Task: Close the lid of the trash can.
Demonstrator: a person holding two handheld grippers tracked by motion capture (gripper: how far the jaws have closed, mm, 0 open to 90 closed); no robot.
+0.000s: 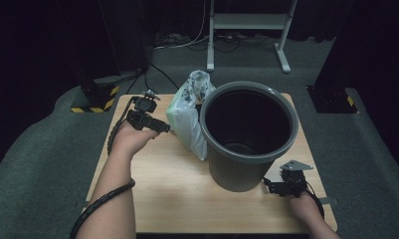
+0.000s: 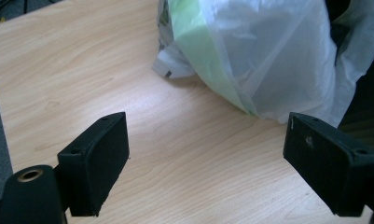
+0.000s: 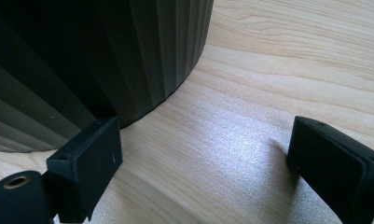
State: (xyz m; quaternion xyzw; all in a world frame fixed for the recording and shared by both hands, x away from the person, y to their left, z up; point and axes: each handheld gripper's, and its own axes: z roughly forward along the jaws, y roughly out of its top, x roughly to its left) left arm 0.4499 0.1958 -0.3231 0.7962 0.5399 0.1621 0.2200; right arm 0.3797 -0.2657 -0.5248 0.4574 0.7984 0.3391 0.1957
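Both grippers' jaws are spread; the left gripper [image 1: 163, 127] could tear the bag [image 1: 189, 117] or nudge the bin [image 1: 248, 134].

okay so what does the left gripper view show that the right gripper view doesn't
The left gripper view alone shows the plastic bag, translucent white with a green layer inside, lying on the wood just ahead of the left gripper, whose jaws stand open with nothing between them. The right gripper view alone shows the ribbed dark wall of the bin, standing by the left jaw of the open right gripper. Both show the light wooden table.
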